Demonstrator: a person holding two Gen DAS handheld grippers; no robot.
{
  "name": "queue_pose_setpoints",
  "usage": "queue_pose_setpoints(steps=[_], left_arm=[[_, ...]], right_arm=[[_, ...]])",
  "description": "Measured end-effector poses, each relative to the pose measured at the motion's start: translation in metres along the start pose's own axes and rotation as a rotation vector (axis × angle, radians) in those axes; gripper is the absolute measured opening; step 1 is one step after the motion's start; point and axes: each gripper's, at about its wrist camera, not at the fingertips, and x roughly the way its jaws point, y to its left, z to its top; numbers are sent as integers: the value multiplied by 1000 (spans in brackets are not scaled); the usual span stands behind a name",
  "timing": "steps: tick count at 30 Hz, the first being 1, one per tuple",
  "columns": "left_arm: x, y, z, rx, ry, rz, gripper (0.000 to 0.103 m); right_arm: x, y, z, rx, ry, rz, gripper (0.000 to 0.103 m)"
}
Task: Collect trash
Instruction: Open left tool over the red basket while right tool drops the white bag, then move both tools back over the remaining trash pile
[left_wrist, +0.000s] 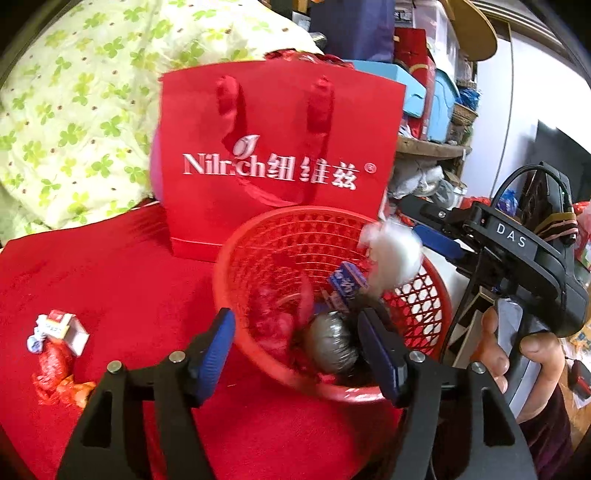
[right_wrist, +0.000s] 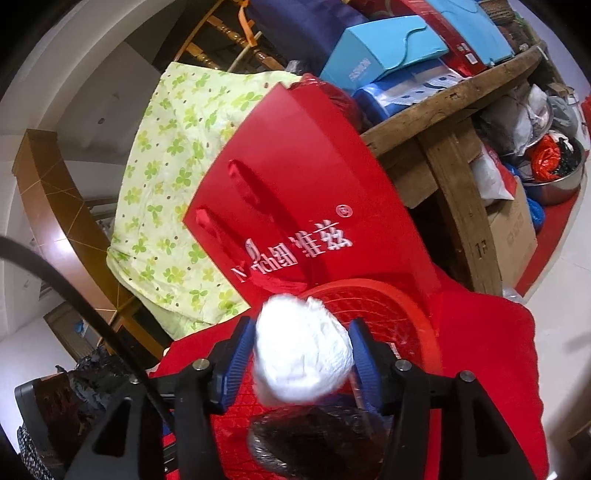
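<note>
Right gripper (right_wrist: 301, 354) is standing with its blue pads apart around a white tissue wad (right_wrist: 303, 354), which is hanging over the red basket (left_wrist: 436, 295); whether the pads are pressing it I cannot tell. It looks light, soft and crushable, best pinched across its middle. Left gripper (left_wrist: 295, 354) is gaping empty over a grey wrapped lump (left_wrist: 330, 345) inside the basket. Far behind is standing a red gift bag (left_wrist: 277, 147).

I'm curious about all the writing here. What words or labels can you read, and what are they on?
"Nilrich", Chinese characters and an ® mark: red gift bag.
"DAS": the right gripper's black body.
"FASHION", roughly: blue box, small.
"1F": wooden table leg.
Blue wrapper in the red basket and small carton: too blurred.
</note>
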Motion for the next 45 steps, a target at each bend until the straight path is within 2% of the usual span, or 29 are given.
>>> queue_pose_setpoints(steps=[7,13,27,32,39,45], left_arm=[[-17,31,-13,-63,-11,54,72],[-22,62,-30,-140,12,105,72],[-39,111,-58,-223,21,192,72],[-48,136,-70,-267,26,233,72],[-70,182,-97,-351,27,321,72],[-85,221,-123,-410,37,398,72]], right_arm=[[5,21,-5,-54,-6,18,58],[9,40,-9,-77,-12,60,58],[21,116,-37,-251,-29,185,60],[31,137,-47,-259,-3,244,60],[48,165,-66,-305,46,274,60],[71,190,-91,-359,124,283,61]])
